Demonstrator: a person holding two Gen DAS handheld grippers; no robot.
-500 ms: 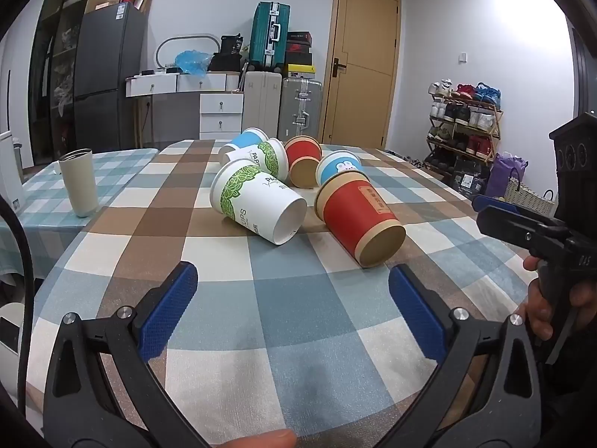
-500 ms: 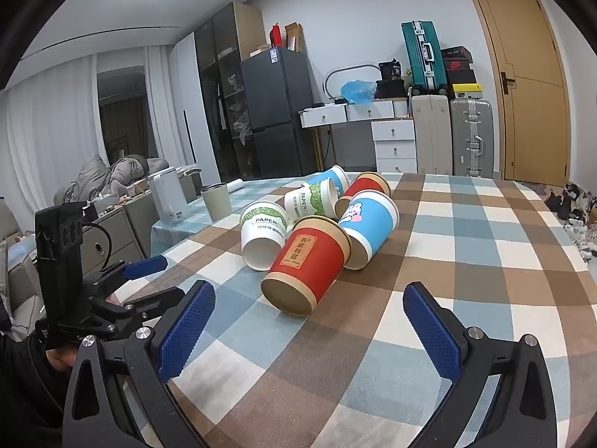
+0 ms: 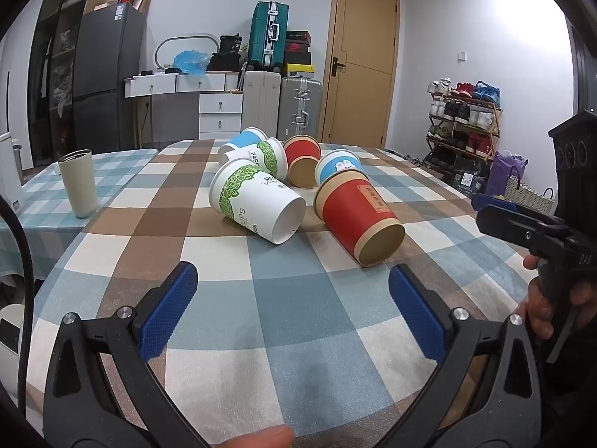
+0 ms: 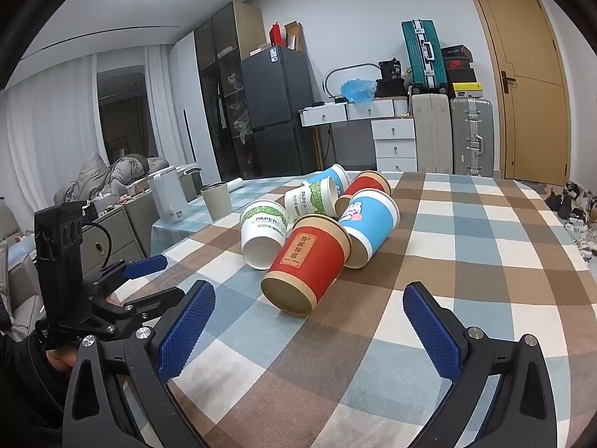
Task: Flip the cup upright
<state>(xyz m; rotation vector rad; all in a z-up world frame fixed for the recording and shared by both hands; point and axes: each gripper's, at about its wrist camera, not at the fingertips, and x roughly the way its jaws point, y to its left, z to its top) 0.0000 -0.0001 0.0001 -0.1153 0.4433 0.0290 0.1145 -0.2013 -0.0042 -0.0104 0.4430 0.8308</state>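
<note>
With your right hand-held gripper (image 4: 309, 330) spread wide and empty, nudging the near red cup (image 4: 308, 261) could roll it into its neighbours.

**What the cup pile keeps out of sight**

From the left wrist view, the far blue cup (image 3: 244, 138) shows only its top behind the green-leaf cups, and the blue rabbit cup (image 3: 337, 164) is half hidden by the near red cup (image 3: 358, 216). The print on the near green-leaf cup (image 3: 257, 201) is too small and curved to read fully. The right hand-held gripper (image 3: 522, 220) is cut off by the right edge; its fingers run out of frame
</note>
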